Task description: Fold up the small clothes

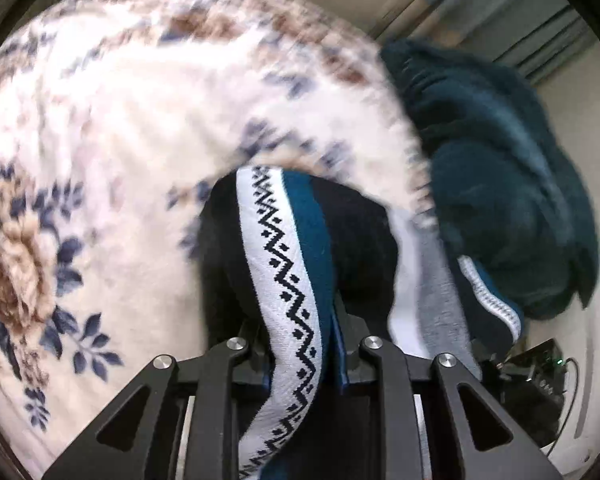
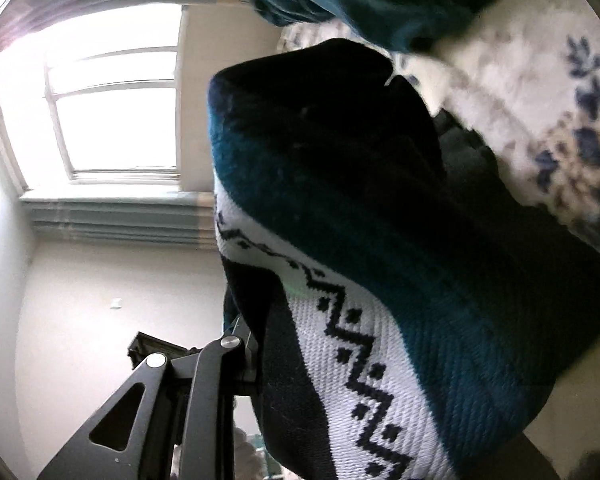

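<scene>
- The left claw (image 1: pixel 300 344) is clenched on a knitted garment (image 1: pixel 284 264) with a white zigzag band, a teal stripe and a dark part.
- The right claw (image 2: pixel 260 360) pinches the same garment (image 2: pixel 380 280); only one finger shows.
- The garment hangs lifted between both claws, above a flowery blanket (image 1: pixel 100 140).
- A fuzzy teal cloth (image 1: pixel 492 168) lies beside it.

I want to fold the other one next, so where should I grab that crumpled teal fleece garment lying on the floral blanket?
Probably at an outer edge of the teal fleece garment, coming from above. It lies bunched in thick folds on the floral blanket, so a loose hem pinches more easily than the bulky middle. Both grippers are occupied: the left gripper and right one grip the knitted garment.
</scene>
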Available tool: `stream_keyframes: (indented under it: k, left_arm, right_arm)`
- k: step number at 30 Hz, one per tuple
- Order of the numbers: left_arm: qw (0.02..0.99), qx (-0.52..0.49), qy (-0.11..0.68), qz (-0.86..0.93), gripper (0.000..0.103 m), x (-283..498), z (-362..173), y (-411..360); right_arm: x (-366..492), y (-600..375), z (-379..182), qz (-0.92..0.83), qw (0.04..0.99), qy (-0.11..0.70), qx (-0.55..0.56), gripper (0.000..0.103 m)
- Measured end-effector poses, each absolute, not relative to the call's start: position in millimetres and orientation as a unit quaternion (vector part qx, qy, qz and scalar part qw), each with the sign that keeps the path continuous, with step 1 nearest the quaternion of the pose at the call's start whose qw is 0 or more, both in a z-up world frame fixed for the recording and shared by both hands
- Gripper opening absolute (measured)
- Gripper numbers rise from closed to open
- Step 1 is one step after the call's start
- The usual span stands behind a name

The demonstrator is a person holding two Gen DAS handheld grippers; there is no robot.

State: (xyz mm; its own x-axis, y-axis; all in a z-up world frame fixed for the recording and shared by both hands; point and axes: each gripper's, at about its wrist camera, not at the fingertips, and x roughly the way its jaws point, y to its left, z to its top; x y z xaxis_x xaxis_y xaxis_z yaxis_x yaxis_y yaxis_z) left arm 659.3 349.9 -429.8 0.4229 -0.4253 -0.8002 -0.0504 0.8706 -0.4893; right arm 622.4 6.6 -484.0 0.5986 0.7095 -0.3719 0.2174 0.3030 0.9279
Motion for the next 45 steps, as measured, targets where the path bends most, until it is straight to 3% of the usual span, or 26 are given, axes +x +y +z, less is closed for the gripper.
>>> stream_keyframes:
  k: [4,8,14,18,19,21,22,24,26,33,45]
  left_arm:
    - [0.802,-0.257,0.524,-0.128,0.026,648,-445,362]
    - [0.794,-0.273,0.529,-0.121,0.033,634,-436,367]
    - [0.82,-0.235,0.519,-0.062,0.035,592,-421,375]
    - [0.832,-0.193,0.52,-0.021,0.036,574,-417,365]
    - [0.834,-0.173,0.523,-0.007,0.041,572,-415,361]
    - [0.84,-0.127,0.527,0.02,0.083,566,-407,348]
    - [0.846,-0.106,0.522,0.028,0.088,562,-400,340]
    - [0.852,-0.075,0.517,0.041,0.09,554,-390,328]
    - [0.854,-0.046,0.516,0.05,0.097,547,-380,315]
    - [0.863,-0.013,0.503,0.056,0.1,521,-337,294]
    - [0.881,-0.027,0.467,0.065,0.1,439,-242,281]
  right_arm:
    - [636,8,-523,0.151,0.676,0.455,0.559,0.027]
    - [619,-10,-530,0.12,0.664,0.481,0.559,0.046]
    - [592,-40,-510,0.063,0.7,0.488,0.518,0.046]
    - [578,-54,-511,0.013,0.731,0.535,0.424,0.046]
    - [586,-47,-509,0.006,0.739,0.542,0.401,0.046]
    - [574,-38,-491,-0.018,0.759,0.561,0.331,0.048]
    - [567,-29,-477,-0.03,0.77,0.567,0.292,0.052]
    - [572,-8,-450,-0.05,0.793,0.571,0.205,0.09]
    - [572,15,-418,-0.068,0.818,0.558,0.122,0.103]
    - [534,47,-338,-0.107,0.856,0.505,-0.001,0.103]
    - [451,55,-218,-0.084,0.875,0.476,-0.002,0.103]
